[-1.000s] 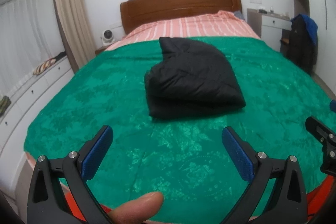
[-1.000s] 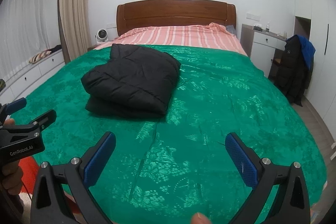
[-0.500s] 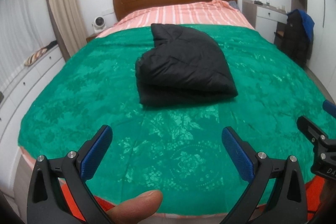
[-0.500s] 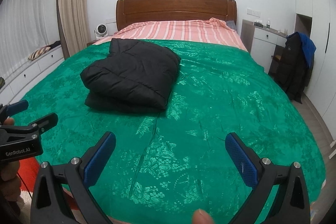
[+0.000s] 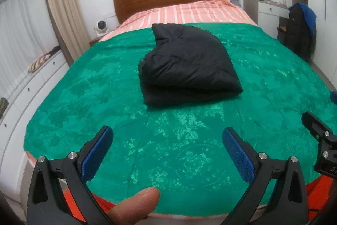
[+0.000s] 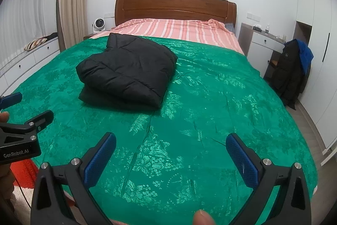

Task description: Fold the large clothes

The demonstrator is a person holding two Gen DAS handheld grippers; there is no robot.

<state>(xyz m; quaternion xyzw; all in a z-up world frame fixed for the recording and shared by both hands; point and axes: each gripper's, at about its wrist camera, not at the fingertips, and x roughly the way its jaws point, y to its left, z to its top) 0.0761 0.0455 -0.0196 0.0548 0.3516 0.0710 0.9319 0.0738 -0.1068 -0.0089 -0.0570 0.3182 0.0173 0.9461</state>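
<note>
Over the last second both grippers have drawn back a little from the jacket (image 5: pixel 187 69), so the fold looks finished. The left gripper (image 5: pixel 167 143) and right gripper (image 6: pixel 170 150) have their fingers wide apart and hold nothing. The jacket lies on the bed (image 5: pixel 273 81) as a thick black bundle, folded double.

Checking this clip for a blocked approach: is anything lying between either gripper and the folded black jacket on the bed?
Nothing visible. Only bare green bedspread lies between the open left gripper and the black jacket, and likewise ahead of the open right gripper. Neither gripper touches it.
</note>
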